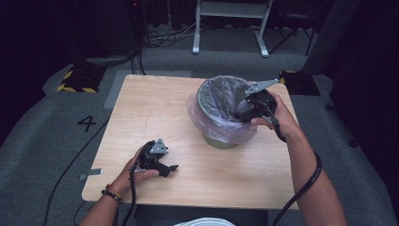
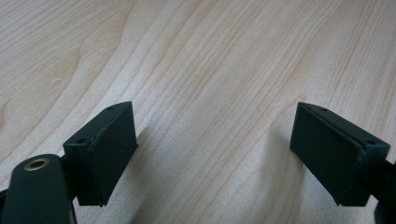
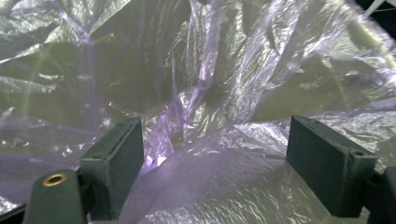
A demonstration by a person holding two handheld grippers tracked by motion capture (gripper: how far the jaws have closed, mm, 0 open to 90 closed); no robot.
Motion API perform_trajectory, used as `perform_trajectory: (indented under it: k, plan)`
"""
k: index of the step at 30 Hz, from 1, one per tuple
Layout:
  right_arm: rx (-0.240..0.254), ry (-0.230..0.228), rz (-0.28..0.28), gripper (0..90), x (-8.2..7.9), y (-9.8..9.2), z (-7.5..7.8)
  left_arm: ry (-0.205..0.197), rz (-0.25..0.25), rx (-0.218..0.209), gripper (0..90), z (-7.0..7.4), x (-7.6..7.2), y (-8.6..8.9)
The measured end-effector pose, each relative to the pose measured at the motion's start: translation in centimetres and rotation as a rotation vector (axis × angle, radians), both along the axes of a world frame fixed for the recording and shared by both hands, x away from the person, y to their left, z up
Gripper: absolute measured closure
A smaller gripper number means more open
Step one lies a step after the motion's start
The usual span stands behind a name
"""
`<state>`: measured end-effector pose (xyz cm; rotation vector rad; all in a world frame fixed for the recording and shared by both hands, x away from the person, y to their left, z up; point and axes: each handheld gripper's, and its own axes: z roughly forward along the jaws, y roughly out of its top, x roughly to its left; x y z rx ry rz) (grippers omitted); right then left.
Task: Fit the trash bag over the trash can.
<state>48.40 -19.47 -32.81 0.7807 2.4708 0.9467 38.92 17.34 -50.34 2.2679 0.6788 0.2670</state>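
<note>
My right gripper (image 1: 245,113) is at the near right rim of the waste bin (image 1: 221,141), its jaws pointing in over the edge toward the bin's inside. In the right gripper view those jaws stand spread wide, with nothing pinched between them; the crinkled, pale purple plastic bag liner (image 3: 201,93) spreads just ahead of them, and a fold of it bulges up between the two jaws. Whether the jaws touch the plastic I cannot tell.

The bin stands on the right half of the wooden desk (image 1: 155,108), toward the far edge, and the liner is folded out over its rim and hangs down around the outside.

My left gripper (image 1: 162,165) rests low over the near left part of the desk, well apart from the bin. Its jaws are also spread, holding nothing, with bare wood grain below them in the left gripper view.
</note>
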Motion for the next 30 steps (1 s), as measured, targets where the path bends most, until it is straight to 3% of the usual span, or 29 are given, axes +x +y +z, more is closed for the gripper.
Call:
perform_trajectory:
  k: [7, 11, 30]
  plan:
    - [-0.030, 0.026, 0.012, 18.1, 0.2, 0.3, -0.1, 0.000, 0.000, 0.000, 14.4, 0.0, 0.0, 0.0]
    - [-0.051, 0.066, 0.018, 17.2, 0.4, 0.4, -0.2, 0.001, 0.001, 0.000, 14.4, 0.0, 0.0, 0.0]
    - [-0.031, 0.198, 0.012, 17.5, 1.2, 0.0, -0.5, 0.000, 0.000, 0.001, 14.4, 0.0, 0.0, 0.0]
